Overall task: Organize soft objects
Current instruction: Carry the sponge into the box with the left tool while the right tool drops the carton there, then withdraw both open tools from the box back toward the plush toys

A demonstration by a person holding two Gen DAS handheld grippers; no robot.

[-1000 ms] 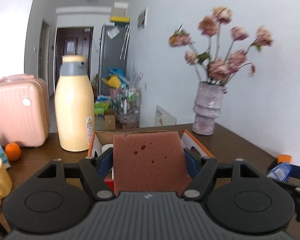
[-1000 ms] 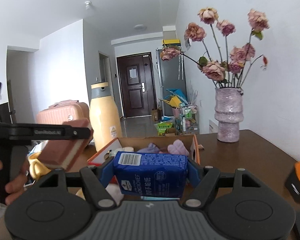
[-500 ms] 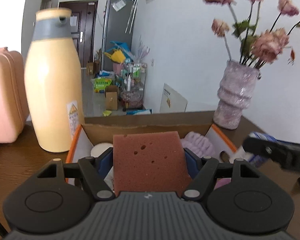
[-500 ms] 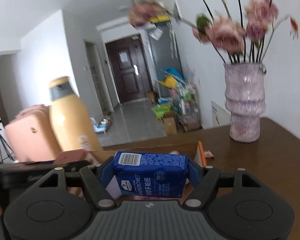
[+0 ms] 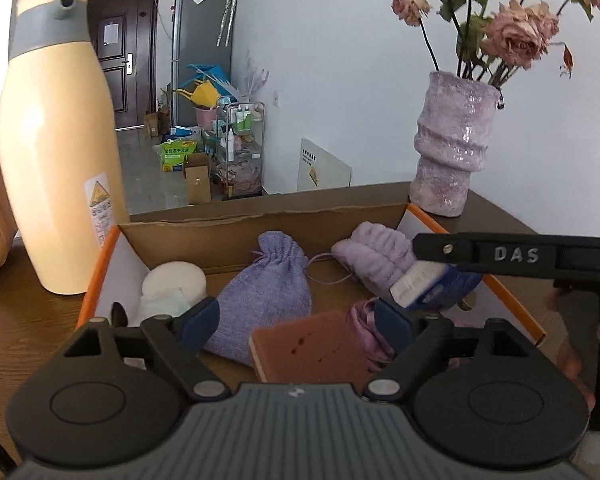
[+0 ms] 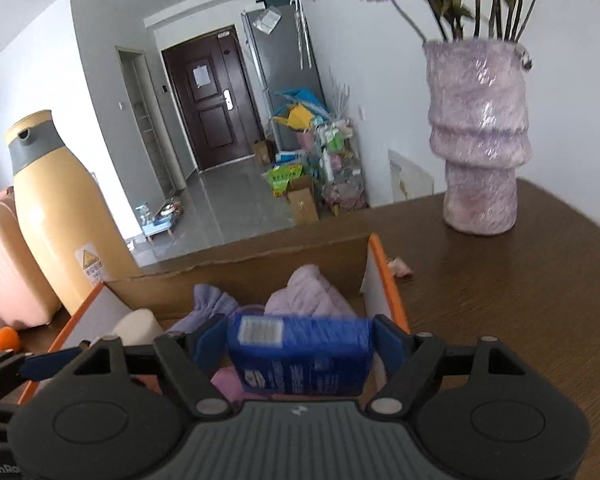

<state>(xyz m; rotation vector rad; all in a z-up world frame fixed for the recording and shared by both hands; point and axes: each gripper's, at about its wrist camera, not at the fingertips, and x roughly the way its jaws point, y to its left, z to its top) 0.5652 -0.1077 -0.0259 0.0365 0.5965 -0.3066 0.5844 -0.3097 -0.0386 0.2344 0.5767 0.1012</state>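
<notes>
An open cardboard box (image 5: 260, 236) with orange edges holds a purple drawstring pouch (image 5: 264, 292), a lilac fluffy cloth (image 5: 374, 260), a white roll (image 5: 172, 284) and a satin purple piece (image 5: 366, 336). My left gripper (image 5: 296, 320) is open above the box; the brown sponge (image 5: 312, 354) lies loose and tilted between its fingers. My right gripper (image 6: 298, 338) is shut on a blue tissue pack (image 6: 300, 356) over the box's right side (image 6: 384, 280). The pack also shows in the left wrist view (image 5: 432, 286).
A tall yellow bottle (image 5: 56, 152) stands left of the box, with a pink suitcase (image 6: 4, 264) and an orange (image 6: 6, 340) beyond. A purple vase (image 6: 480, 148) with dried roses stands on the brown table (image 6: 520, 300) at the right.
Both grippers moved forward and down over the box. The left gripper opened and let the sponge drop. The right gripper still holds the blue pack.
</notes>
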